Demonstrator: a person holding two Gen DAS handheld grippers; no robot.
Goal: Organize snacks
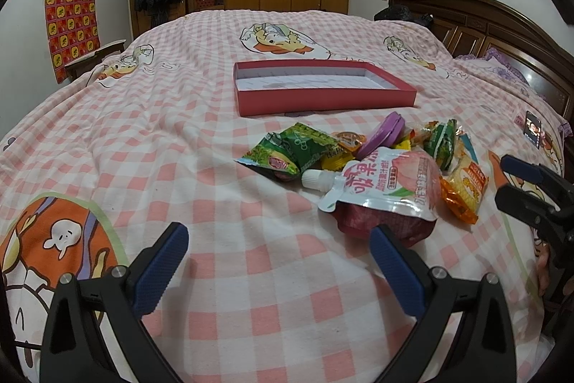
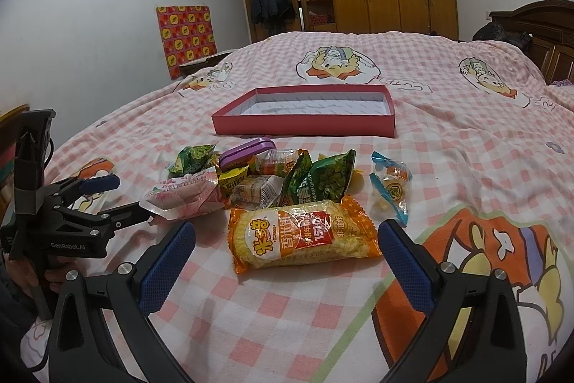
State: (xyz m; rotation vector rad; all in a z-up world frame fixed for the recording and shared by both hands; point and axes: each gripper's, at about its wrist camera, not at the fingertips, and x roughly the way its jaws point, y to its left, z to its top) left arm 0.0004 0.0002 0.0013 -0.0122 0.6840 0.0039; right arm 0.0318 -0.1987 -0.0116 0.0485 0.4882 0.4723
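Left wrist view: left tongs [image 1: 278, 261] spread wide apart, hovering empty over the pink checked bedspread [image 1: 201, 174]. Just ahead and to the right, a heap of snacks lying on the bed, nearest of all a peach jelly pouch [image 1: 389, 189] with its white spout pointing left, resting on a dark red packet. Behind it, green packets [image 1: 294, 148], a purple tin [image 1: 382, 133] tilted on the pile, and an orange rice cracker pack [image 1: 464, 187] at the right edge of the heap. Beyond the heap, apart from it, a shallow red box [image 1: 323, 97], open and empty. At the far right edge, right tongs [image 1: 513, 180] parted, gripping nothing.

Right wrist view: right tongs [image 2: 287, 261] wide apart, flanking the orange rice cracker pack [image 2: 305, 234] without touching it. Blue-edged candy packet [image 2: 391, 187] lying just right of the pile. Red box [image 2: 305, 126] farther back. At left, left tongs [image 2: 123, 200] apart, beside the peach jelly pouch [image 2: 183, 198], handle held by a hand [image 2: 32, 275].
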